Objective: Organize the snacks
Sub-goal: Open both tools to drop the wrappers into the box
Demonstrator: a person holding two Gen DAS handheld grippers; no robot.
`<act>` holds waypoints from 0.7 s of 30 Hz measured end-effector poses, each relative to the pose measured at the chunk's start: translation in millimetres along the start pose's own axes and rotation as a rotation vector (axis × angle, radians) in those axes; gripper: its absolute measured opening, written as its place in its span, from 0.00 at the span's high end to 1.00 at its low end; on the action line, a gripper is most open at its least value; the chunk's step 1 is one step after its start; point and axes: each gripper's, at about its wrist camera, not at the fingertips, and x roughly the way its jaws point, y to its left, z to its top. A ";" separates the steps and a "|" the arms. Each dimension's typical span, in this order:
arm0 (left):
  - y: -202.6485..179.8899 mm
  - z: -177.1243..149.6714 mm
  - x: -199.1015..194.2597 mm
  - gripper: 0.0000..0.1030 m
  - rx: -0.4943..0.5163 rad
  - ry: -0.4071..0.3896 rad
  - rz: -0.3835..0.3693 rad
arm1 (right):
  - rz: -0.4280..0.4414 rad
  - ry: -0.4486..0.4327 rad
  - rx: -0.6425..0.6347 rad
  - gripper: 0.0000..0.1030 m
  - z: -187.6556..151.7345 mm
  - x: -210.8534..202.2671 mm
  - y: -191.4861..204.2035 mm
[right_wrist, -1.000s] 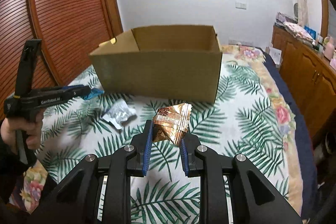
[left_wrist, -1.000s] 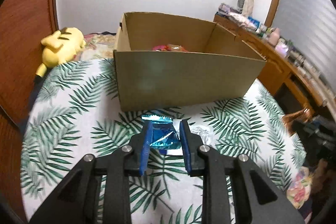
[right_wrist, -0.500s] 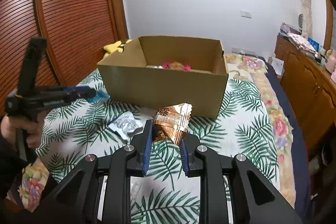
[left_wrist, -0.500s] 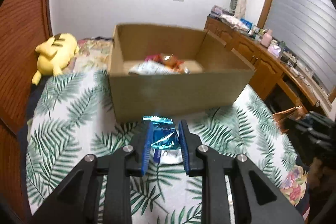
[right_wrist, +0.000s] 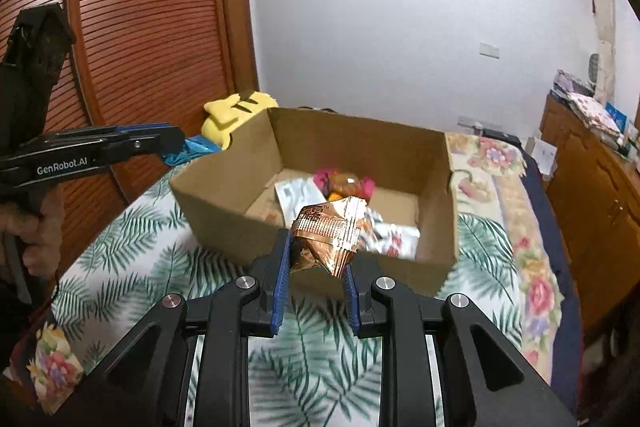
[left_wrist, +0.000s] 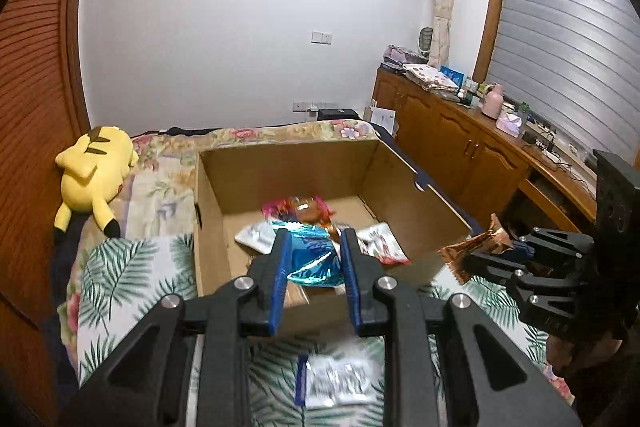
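My left gripper [left_wrist: 313, 247] is shut on a shiny blue snack packet [left_wrist: 310, 259] and holds it over the near edge of the open cardboard box [left_wrist: 208, 203]. My right gripper [right_wrist: 316, 251] is shut on a copper foil snack packet [right_wrist: 328, 231], held just in front of the box's near wall [right_wrist: 224, 215]. The box holds several snacks: a pink-and-orange packet [right_wrist: 344, 183] and white packets [left_wrist: 380, 243]. The left gripper [right_wrist: 176, 143] shows at the left of the right wrist view, the right gripper [left_wrist: 472, 251] at the right of the left wrist view.
A silver-white packet [left_wrist: 336, 379] lies on the palm-leaf bedspread [right_wrist: 140, 259] below my left gripper. A yellow plush toy [left_wrist: 92, 171] lies left of the box. Wooden cabinets [left_wrist: 460, 147] with clutter run along the right. A slatted wooden door [right_wrist: 140, 27] stands at the left.
Both grippers have risen and moved toward the box with their packets. The box's inside has come into view, and the left gripper now hangs over its near edge.
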 end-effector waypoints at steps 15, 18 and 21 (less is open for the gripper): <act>19.1 11.1 84.1 0.78 0.005 0.075 0.022 | 0.017 0.080 0.015 0.78 30.3 92.1 -24.3; 18.5 6.8 92.2 0.78 0.009 0.089 0.028 | 0.028 0.101 0.032 0.77 28.1 103.0 -26.9; 16.0 1.9 96.9 0.77 0.013 0.096 0.036 | 0.025 0.123 0.030 0.76 23.2 111.8 -26.2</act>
